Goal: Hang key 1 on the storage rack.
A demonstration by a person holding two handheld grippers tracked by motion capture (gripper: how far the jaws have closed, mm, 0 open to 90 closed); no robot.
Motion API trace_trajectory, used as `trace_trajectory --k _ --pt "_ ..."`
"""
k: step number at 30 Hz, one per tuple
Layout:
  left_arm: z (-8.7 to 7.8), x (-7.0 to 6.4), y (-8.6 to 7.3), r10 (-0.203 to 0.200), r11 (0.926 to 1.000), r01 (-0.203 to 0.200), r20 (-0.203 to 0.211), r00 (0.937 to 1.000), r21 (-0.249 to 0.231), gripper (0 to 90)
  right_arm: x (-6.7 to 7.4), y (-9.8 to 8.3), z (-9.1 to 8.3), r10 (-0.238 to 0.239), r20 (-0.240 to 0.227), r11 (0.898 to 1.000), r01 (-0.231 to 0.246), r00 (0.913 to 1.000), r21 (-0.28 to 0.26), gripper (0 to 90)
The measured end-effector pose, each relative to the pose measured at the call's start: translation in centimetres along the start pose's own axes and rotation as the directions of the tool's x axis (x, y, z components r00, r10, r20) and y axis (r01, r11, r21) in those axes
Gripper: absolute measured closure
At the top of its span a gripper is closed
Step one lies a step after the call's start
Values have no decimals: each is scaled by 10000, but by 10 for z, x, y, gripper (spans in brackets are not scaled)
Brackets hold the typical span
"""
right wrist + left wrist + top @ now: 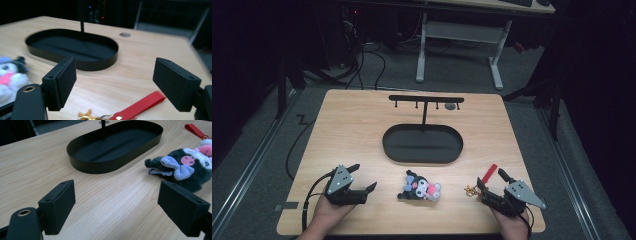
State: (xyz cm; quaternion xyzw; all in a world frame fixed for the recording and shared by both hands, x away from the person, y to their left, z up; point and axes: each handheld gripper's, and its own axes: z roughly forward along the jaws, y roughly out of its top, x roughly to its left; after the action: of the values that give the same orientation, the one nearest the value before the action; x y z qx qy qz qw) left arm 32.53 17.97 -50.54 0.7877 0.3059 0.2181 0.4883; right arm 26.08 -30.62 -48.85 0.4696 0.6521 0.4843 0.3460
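Plush toy: a small dark stuffed character (421, 187) with a lilac bow and pink face lies on its side on the wooden table (347, 130), near the front edge, between your two grippers.
Handling: it looks soft and light, likely to squash under pressure; pinch the body's middle rather than the bow.
Red strap: a flat keyring strap (488, 174) with gold hardware, limp and thin; take it across the ribbon.
Left gripper (364, 182): jaws spread wide, empty; toy just beside its right.
Right gripper (491, 182): jaws spread wide, empty; strap between and below them.
Black tray (422, 159): oval, with hook stand (426, 100), beyond the toy.
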Motion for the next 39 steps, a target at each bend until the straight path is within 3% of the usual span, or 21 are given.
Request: trace_trajectory --k 9,14,22,39 --pt "-5 1 -4 -179 9998 179 -33 9998 -33 150 -3 3 6 146 -44 9996 -145 9999 242 170" --pt "-6 4 -4 -191 9998 191 61 9998 -52 150 -4 4 5 114 238 9998 -117 9997 142 177" --pt "-3 2 -2 -83 9999 85 149 9999 -128 151 -9 3 0 279 482 9996 -284 9984 83 185" --pt "-2 2 -1 -6 10000 7 226 9997 -40 151 -12 1 0 344 508 9989 -360 9981 315 195"
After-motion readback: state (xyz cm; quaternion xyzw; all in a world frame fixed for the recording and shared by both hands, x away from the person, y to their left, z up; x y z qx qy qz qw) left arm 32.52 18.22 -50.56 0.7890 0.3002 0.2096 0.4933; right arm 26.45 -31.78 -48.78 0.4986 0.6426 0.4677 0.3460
